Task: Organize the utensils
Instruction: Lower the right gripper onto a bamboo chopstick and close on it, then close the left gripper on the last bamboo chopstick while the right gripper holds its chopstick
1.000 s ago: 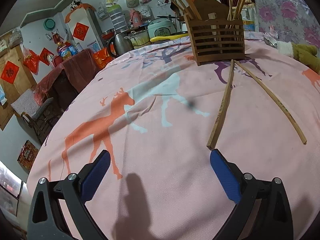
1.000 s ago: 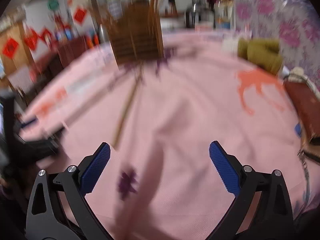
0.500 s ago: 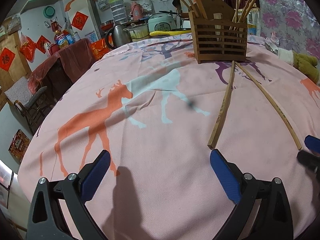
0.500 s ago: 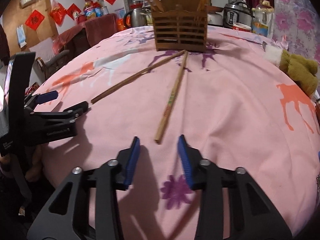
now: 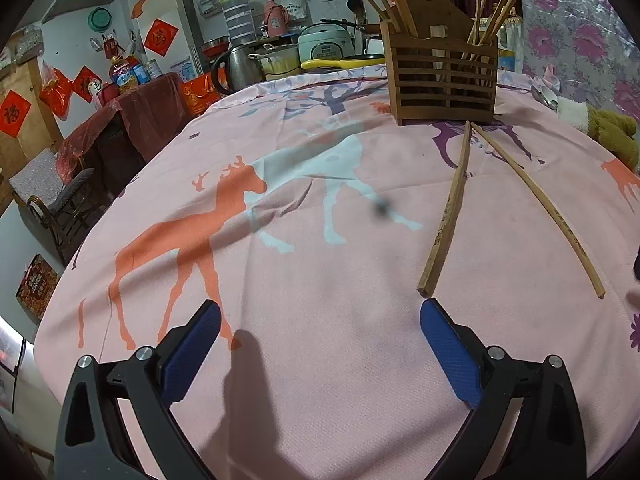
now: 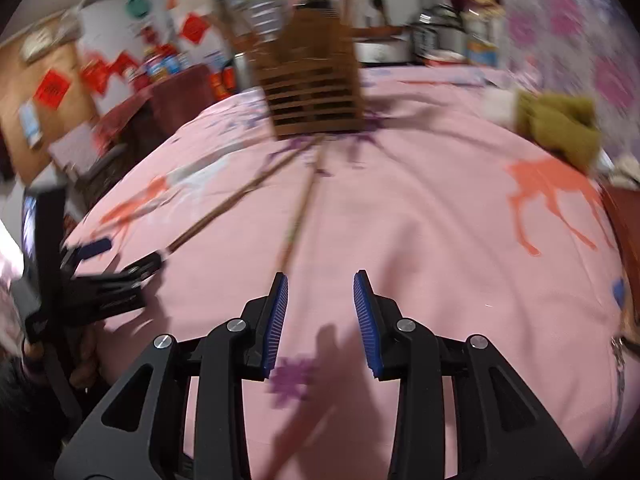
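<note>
Table (image 5: 320,360): round, under a pink deer-print cloth, cluttered kitchen behind. Left gripper (image 5: 320,336): fingers spread wide, nothing between them, low over the cloth. Right gripper (image 6: 320,312): fingers partly apart, gripping nothing. Two chopsticks: the flat chopstick (image 5: 446,216) and the thin chopstick (image 5: 548,208) lie loose in front of the wooden utensil holder (image 5: 442,80), far ends nearly meeting at its base. More sticks stand upright in the holder.

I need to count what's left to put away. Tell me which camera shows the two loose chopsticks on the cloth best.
The left wrist view: both chopsticks lie sharp and whole on the pink cloth, fanning out from the wooden holder. The right wrist view shows them too, but motion-blurred.
</note>
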Motion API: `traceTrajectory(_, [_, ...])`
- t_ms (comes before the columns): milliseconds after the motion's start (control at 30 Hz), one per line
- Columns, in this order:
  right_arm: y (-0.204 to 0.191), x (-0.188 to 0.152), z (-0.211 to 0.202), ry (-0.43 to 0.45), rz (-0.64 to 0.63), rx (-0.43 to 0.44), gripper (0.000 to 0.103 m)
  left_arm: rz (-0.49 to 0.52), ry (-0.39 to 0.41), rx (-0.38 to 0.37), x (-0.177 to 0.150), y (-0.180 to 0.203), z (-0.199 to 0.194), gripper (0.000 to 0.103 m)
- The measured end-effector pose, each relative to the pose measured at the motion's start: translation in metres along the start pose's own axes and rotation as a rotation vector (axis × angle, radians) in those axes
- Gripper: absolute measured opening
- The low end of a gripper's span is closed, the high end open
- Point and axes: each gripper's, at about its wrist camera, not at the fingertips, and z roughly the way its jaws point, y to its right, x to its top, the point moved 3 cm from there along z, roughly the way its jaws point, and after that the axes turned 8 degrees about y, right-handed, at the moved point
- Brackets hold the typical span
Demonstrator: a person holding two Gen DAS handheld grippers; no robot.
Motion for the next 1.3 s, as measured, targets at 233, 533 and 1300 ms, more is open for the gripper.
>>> traceTrajectory(233, [-0.018, -0.006, 0.027, -0.053, -0.067, -0.019, 0.032, -0.002, -0.001, -0.002, 0.000, 0.000, 0.000, 0.098])
traceTrajectory(533, [0.014, -0.006, 0.021, -0.020, -0.001, -0.113, 0.006, 0.030, 0.017, -0.016, 0.000, 0.005, -0.005, 0.098])
traceTrajectory(1300, [0.014, -0.005, 0.027, -0.008, -0.003, -0.088, 0.010, 0.009, -0.059, -0.350, 0.020, 0.041, 0.013, 0.010])
